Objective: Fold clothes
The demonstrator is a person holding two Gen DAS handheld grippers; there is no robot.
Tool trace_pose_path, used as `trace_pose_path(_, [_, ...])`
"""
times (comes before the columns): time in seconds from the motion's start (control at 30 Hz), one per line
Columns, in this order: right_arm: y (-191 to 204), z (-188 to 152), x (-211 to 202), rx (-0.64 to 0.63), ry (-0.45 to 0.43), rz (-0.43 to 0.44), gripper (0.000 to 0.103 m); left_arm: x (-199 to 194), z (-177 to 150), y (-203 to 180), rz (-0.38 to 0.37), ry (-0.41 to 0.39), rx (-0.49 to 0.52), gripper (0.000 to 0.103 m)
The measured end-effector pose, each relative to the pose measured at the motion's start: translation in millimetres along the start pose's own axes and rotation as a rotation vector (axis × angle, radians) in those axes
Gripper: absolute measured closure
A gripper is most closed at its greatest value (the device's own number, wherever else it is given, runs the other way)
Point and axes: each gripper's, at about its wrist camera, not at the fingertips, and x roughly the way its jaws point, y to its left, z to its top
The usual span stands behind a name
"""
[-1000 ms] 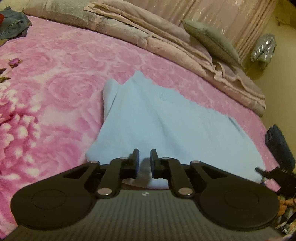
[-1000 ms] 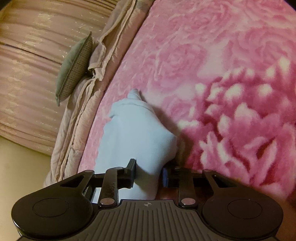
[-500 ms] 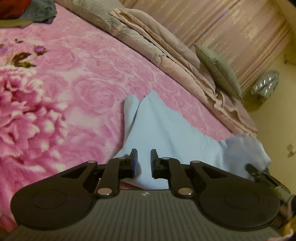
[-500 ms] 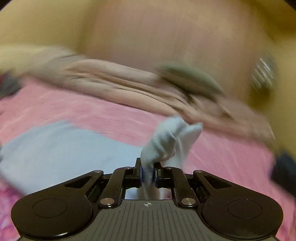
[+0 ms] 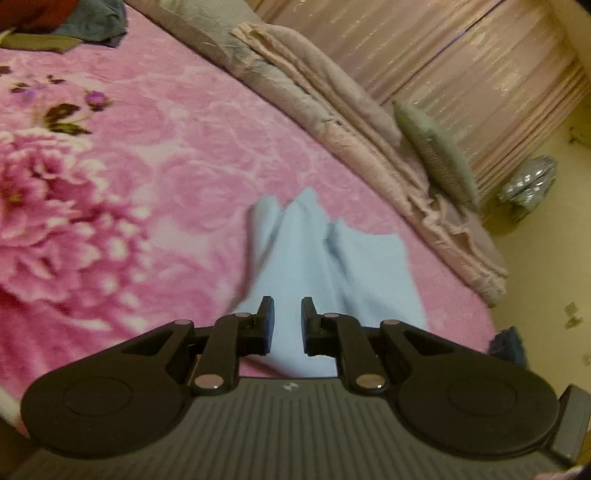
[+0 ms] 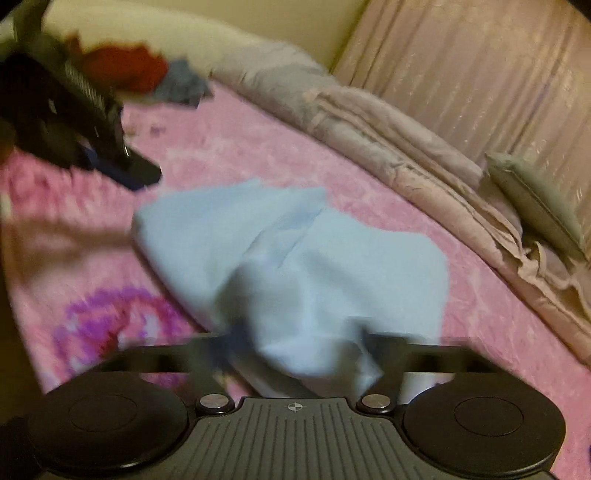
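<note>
Right wrist view first: the right gripper (image 6: 295, 347) has its jaws swinging open, spread wide either side of the pale blue garment (image 6: 295, 258), and a loose flap of that cloth is sagging between them with neither pad pressing on it. That reads as a let-go at the end of a fold. The garment lies doubled over on the pink floral blanket (image 6: 221, 147), its upper layer sitting askew and lumpy over the lower one, well short of the folded quilts (image 6: 406, 147) along the bed's far edge.

Over in the left wrist view, the left gripper (image 5: 283, 325) is at the garment's near edge, jaws narrow but easing apart, with blue cloth (image 5: 314, 266) showing through the gap. Whether the pads actually pinch fabric I cannot tell; the cloth may simply lie beneath them. From the right wrist view that left gripper (image 6: 140, 173) shows as a dark blur at the upper left of the cloth.

So 1 fold looks laid down, roughly. My judgement: the next move calls for both grippers to clear the fabric, then take 2 fresh corners on 1 side and carry them across, low and together, since this soft cloth bunches easily. Other clothes (image 5: 55, 22) wait at the bed's far corner.
</note>
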Motion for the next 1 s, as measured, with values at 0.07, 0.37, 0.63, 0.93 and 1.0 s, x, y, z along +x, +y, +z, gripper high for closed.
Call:
trace_pose_path(0.07, [-16, 2, -24, 0.061, -0.034, 0.047, 0.006, 6, 6, -7, -0.041, 0.014, -0.01, 0.082])
trace_pose_path(0.37, [-190, -37, 25, 0.876, 0.276, 0.091, 0.045, 92, 47, -28, -0.142, 0.231, 0.009, 0.078])
trace_pose_path(0.63, [-214, -5, 88, 0.794, 0.476, 0.163, 0.054, 157, 66, -27, -0.109, 0.38, 0.071, 0.074])
trace_pose_path(0.93, [-207, 1, 97, 0.734, 0.499, 0.166, 0.053, 169, 56, -24, -0.186, 0.42, 0.042, 0.09])
trace_pose_path(1.0, [-208, 1, 100, 0.734, 0.498, 0.169, 0.053, 169, 54, -33, -0.198, 0.426, 0.062, 0.093])
